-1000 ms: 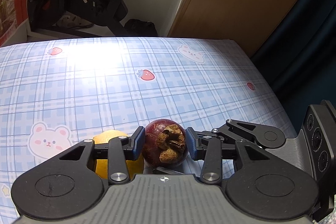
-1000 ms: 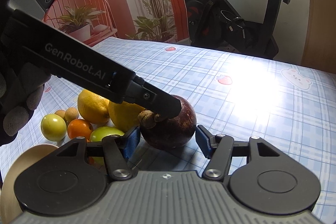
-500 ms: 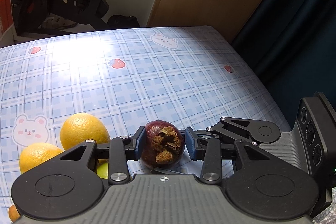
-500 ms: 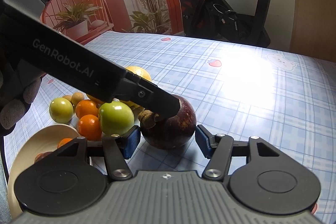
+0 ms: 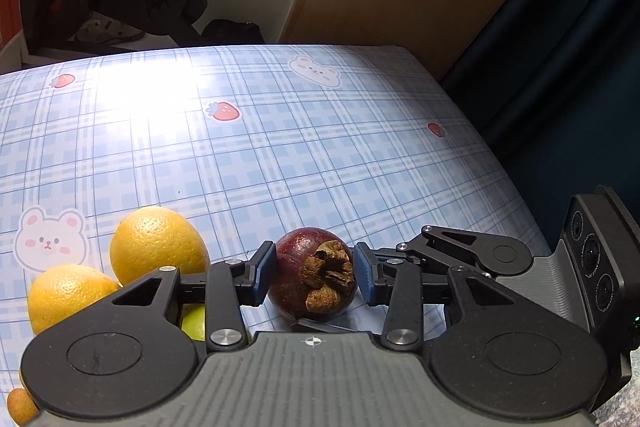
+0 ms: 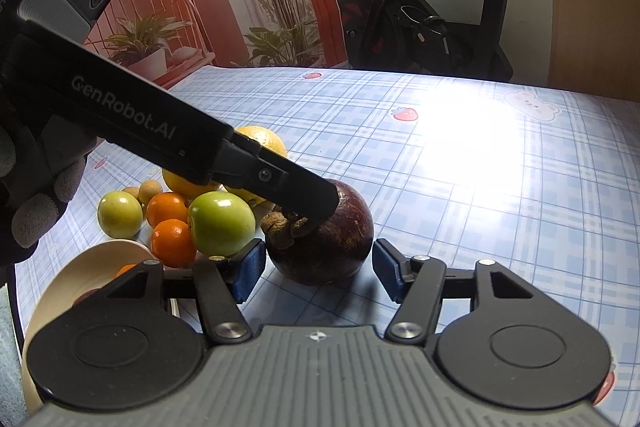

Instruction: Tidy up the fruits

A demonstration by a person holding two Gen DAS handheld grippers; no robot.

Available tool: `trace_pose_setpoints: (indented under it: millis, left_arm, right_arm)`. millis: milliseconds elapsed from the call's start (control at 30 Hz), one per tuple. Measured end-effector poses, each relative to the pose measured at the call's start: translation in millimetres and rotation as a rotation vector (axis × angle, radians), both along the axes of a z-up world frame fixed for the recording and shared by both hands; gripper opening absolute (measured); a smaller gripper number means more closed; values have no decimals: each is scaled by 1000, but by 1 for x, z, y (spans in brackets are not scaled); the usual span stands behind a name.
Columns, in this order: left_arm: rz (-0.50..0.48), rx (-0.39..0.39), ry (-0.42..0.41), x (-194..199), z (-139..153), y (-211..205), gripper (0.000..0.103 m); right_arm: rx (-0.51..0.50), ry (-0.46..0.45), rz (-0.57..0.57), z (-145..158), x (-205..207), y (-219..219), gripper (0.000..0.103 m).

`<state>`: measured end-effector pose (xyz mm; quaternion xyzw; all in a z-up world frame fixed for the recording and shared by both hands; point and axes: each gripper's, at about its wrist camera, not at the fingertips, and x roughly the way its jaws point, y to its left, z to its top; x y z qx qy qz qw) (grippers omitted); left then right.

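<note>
On the plaid desk point(image 5: 320, 155), centre: left claw point(image 5: 315, 277) clamped on the mangosteen point(image 5: 312, 281), blue pads touching both flanks. Right claw point(image 6: 319, 269) spread wide, straddling the same fruit with a gap at each pad. Cream bowl point(image 6: 60, 283) at 8 o'clock. Two yellow citrus point(image 5: 158, 241), green apple point(image 6: 222, 223), tangerines point(image 6: 172, 241) clustered at 10 o'clock of the mangosteen in the right wrist view.
</note>
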<state>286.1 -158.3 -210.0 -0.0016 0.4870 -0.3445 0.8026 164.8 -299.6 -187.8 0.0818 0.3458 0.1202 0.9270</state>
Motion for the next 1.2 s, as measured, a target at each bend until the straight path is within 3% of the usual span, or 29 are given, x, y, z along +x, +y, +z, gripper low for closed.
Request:
trace_pose_setpoints:
  millis: [367,767,1200]
  left_arm:
    - [-3,-2,6,-5,-1,2,45]
    - [-19,-11,-50,-45,33,12,45]
    - [36,-43,-102,-98,73,87,45]
  right_arm:
    - [17,-11,1,1,-5,2,62]
    - [10,-41,2,34,-41,17,62]
    - [19,-88,75,69,-70,87,62]
